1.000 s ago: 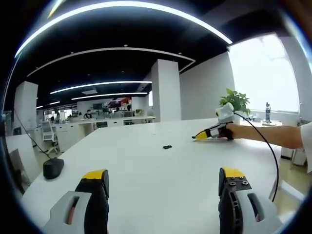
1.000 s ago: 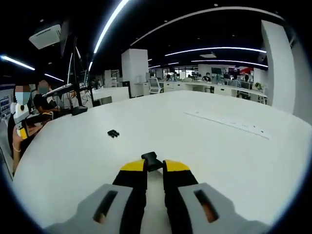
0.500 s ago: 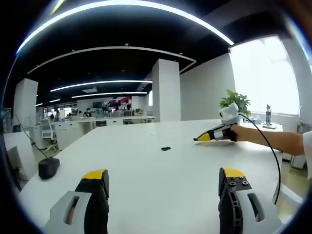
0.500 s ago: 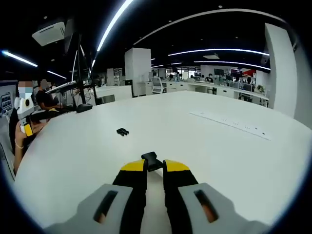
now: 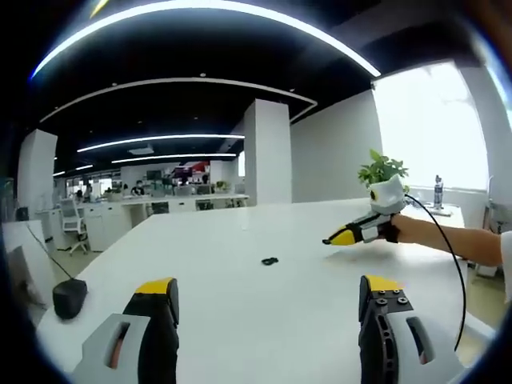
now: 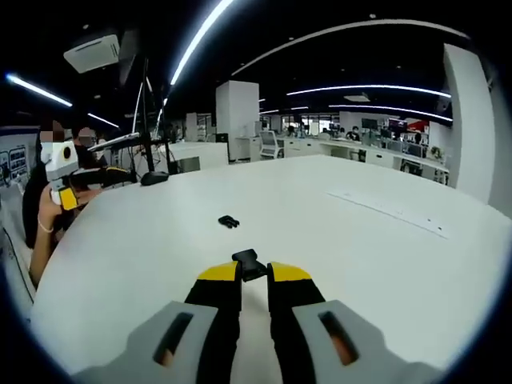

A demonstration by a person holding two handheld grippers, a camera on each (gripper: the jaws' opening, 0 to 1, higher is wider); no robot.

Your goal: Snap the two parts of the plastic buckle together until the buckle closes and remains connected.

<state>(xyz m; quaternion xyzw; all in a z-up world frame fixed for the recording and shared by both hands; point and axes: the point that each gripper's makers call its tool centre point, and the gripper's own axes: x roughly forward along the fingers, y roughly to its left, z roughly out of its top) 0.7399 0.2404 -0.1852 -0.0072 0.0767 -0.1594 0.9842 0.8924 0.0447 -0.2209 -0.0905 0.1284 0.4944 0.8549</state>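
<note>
One small black buckle part (image 5: 270, 260) (image 6: 229, 222) lies alone on the white table (image 5: 240, 312). My right gripper (image 6: 254, 274) is shut on the other black buckle part (image 6: 250, 263), which sticks out ahead of the yellow fingertips. In the left gripper view that right gripper (image 5: 342, 237) shows at the right, held by a hand a little above the table, to the right of the lying part. My left gripper (image 5: 266, 290) stands wide open with nothing between its jaws, well short of the lying part; it also appears at the left edge of the right gripper view (image 6: 64, 196).
A black puck-like object (image 5: 64, 296) with a cable sits at the table's left edge. A potted plant (image 5: 382, 170) stands behind the right hand. A long white strip (image 6: 384, 210) lies on the table's far right. Desks, chairs and people are in the background.
Both views have swung a little. In the left gripper view the right gripper has lifted slightly off the table. In the right gripper view the lying buckle part sits further right.
</note>
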